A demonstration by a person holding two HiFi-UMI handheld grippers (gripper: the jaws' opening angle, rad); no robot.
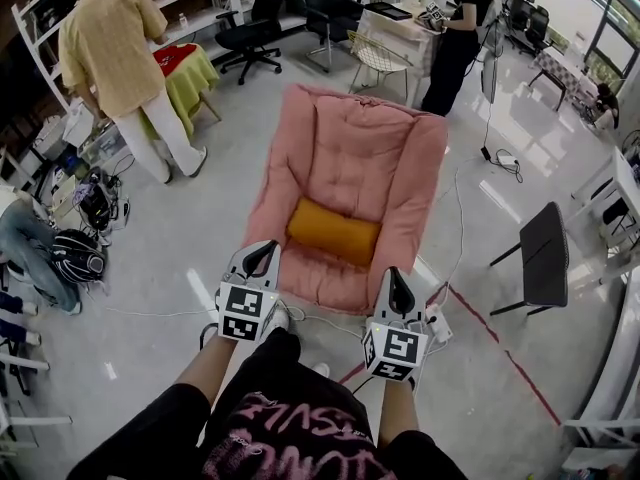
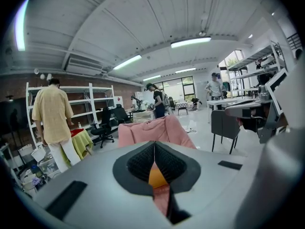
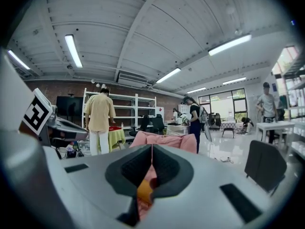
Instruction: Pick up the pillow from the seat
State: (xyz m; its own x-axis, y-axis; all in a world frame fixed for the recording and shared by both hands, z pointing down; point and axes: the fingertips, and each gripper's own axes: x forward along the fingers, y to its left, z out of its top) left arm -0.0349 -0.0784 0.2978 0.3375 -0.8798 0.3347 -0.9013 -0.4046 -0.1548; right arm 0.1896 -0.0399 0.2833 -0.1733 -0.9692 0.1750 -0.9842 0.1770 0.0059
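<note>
Spreading wide ahead, the pink seat (image 1: 350, 158) holds the orange pillow (image 1: 333, 231) lying across its cushion near the front edge. Just short of that edge hang the left tool (image 1: 262, 256) and right tool (image 1: 399, 286), each with jaws pressed together on nothing.

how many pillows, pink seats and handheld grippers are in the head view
orange pillow: 1
pink seat: 1
grippers: 2 (left gripper, right gripper)
total: 4
</note>
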